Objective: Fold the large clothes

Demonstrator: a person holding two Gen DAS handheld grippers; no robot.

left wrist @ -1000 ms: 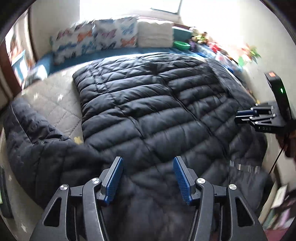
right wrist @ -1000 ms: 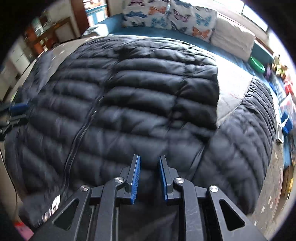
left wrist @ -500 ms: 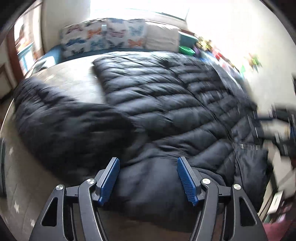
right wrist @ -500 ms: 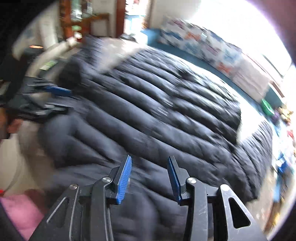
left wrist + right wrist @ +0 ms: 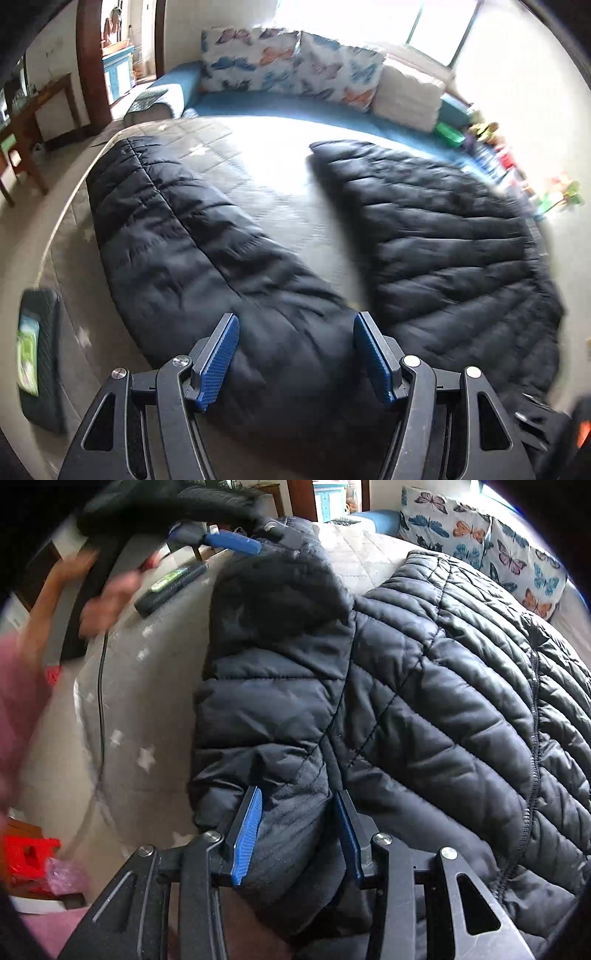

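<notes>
Quilted bedding (image 5: 258, 184) carries a black puffer jacket (image 5: 424, 701) spread flat. It looks light, soft and slippery; seams near the sleeve (image 5: 184, 240) suit gripping. Left gripper (image 5: 295, 360) hangs wide and empty above that sleeve; right gripper (image 5: 299, 834) straddles fabric, half-open.

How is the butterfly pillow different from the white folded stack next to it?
The butterfly pillow carries blue and orange butterflies; the white folded stack is plain. The pillow is one long piece leaning upright; the stack is layered flat. Both sit on the blue cushion under the window, touching.
</notes>
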